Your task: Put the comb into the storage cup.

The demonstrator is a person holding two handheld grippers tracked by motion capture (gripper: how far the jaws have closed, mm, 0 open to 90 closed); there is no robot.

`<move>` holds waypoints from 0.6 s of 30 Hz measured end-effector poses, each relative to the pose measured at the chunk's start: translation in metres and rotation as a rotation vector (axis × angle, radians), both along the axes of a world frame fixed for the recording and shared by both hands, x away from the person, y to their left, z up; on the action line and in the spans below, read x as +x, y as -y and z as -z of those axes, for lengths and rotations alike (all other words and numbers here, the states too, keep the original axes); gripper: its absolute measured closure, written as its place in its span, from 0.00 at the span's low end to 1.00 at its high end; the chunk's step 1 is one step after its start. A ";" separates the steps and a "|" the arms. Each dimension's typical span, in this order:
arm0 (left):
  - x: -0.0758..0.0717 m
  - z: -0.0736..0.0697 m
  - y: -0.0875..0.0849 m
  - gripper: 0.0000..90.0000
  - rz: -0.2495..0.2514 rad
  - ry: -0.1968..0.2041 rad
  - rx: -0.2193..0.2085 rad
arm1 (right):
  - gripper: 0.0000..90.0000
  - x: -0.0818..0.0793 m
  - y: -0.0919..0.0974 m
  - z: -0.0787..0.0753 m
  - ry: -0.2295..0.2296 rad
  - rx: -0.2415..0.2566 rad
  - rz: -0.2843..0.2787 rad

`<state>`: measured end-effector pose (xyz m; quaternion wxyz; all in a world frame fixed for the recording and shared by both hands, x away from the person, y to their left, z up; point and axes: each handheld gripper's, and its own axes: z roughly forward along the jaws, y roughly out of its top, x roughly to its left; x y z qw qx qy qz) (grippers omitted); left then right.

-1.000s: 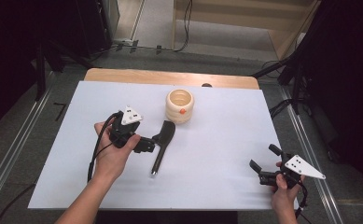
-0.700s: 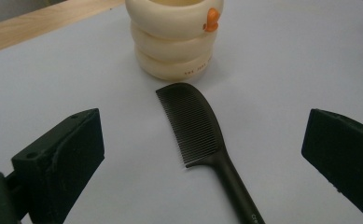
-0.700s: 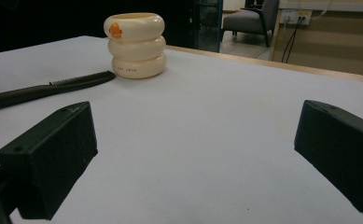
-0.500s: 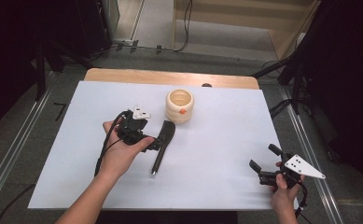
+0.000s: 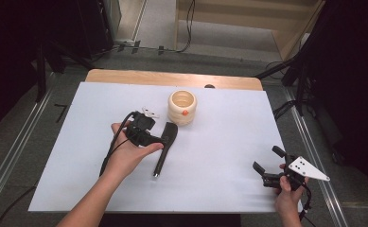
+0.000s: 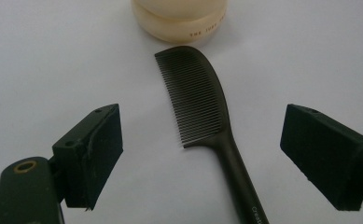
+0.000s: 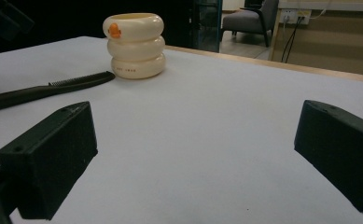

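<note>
Hovering, left gripper (image 6: 202, 158): over the black comb (image 6: 202, 102), jaws apart on either side of its handle, not touching; they have just been closing.
Right gripper (image 5: 269, 165): near the table's right front edge, jaws wide apart, nothing between them.
Comb place: flat on the white table (image 5: 229, 142), teeth end just beside the cream ringed cup (image 5: 182, 107).
Cup: upright, beyond the comb.

The comb (image 6: 206, 98) was plain black. The ribbed cup (image 5: 182, 107) was cream with one orange spot. The sheet (image 5: 229, 142) on the wooden tabletop (image 5: 125, 75) was white.
</note>
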<state>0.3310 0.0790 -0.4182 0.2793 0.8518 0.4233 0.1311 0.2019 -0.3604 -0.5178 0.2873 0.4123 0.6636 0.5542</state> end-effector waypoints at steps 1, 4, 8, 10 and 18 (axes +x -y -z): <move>0.000 0.001 0.001 0.16 0.000 -0.007 0.007 | 0.00 0.000 0.000 0.000 0.000 0.000 -0.001; 0.001 0.003 0.003 0.19 -0.004 -0.028 0.029 | 0.00 0.000 0.000 0.000 0.000 0.000 0.000; 0.001 0.006 0.006 0.22 -0.008 -0.052 0.046 | 0.00 0.000 0.000 0.000 0.000 0.000 0.000; 0.002 0.008 0.007 0.24 -0.015 -0.067 0.055 | 0.00 0.000 0.000 0.000 0.001 0.000 0.001; 0.004 0.015 0.012 0.26 -0.012 -0.167 0.077 | 0.00 0.000 0.000 0.000 0.002 -0.001 0.003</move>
